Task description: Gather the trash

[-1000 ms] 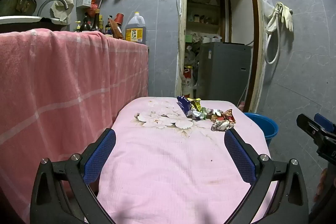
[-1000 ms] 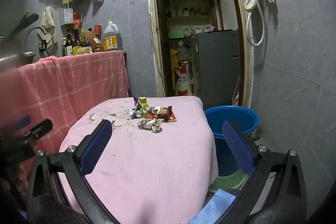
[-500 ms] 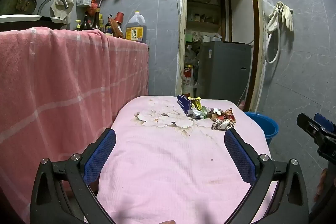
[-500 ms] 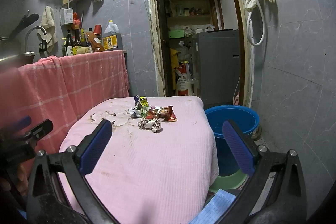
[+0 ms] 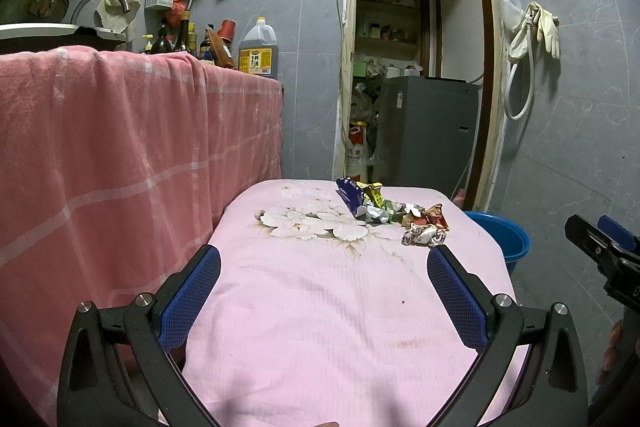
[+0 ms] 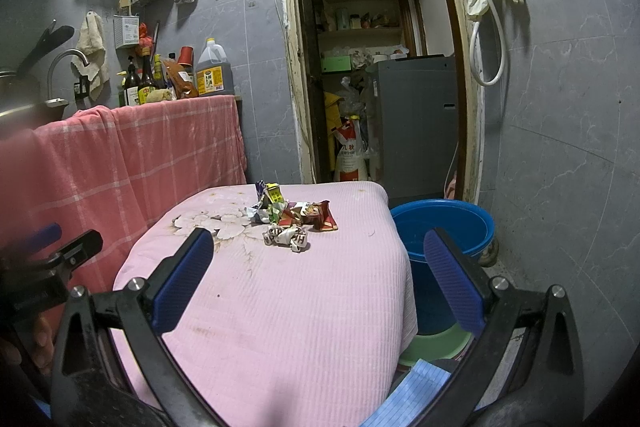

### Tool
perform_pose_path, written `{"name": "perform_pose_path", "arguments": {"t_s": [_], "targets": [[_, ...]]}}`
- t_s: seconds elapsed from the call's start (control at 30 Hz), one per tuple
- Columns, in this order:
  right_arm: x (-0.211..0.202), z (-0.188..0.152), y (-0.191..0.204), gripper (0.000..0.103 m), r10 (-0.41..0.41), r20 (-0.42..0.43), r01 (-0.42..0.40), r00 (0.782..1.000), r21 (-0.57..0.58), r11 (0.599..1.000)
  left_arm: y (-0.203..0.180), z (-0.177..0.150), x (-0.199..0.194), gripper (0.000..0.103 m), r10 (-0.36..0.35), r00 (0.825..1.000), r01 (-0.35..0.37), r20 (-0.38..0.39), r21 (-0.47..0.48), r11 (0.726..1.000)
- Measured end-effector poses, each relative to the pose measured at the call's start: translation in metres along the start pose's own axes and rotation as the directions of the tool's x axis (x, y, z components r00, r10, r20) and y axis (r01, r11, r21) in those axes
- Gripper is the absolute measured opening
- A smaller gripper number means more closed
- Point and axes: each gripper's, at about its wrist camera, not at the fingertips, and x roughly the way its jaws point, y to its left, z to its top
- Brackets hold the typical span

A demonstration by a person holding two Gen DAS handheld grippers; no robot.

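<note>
Pink cloth covers the desk (image 5: 320,307), and on its far part I see the trash (image 5: 394,217), a small pile of crumpled wrappers lying close together near the flower print. As far as I can judge, the task is at its very beginning: every wrapper is on the cloth and nothing is collected yet. The blue bucket (image 6: 444,227) stands on the floor just beside the desk, on the right side, and I suppose it is the place for the trash; I cannot tell if it already has something inside. The left tool (image 5: 324,279) is wide open, holds nothing and touches nothing, and it hovers over the near part of the desk, well apart from the pile. The right tool (image 6: 320,259) is also wide open and empty, with the pile ahead of its fingers and the bucket behind its right finger. I think the next move is to reach forward to the nearest wrapper, the white crumpled one (image 6: 286,237).
</note>
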Motion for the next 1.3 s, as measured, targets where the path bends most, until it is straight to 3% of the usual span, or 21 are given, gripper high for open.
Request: {"name": "perform_pose_path", "arguments": {"t_s": [1.3], "targets": [[0.0010,-0.0012,-0.0008,0.103,0.001,-0.004,-0.001,1.000,0.003,1.000,0.0004,-0.0027,0.0028,0.102,-0.001,1.000,0.001,-0.006,-0.002,1.000]]}}
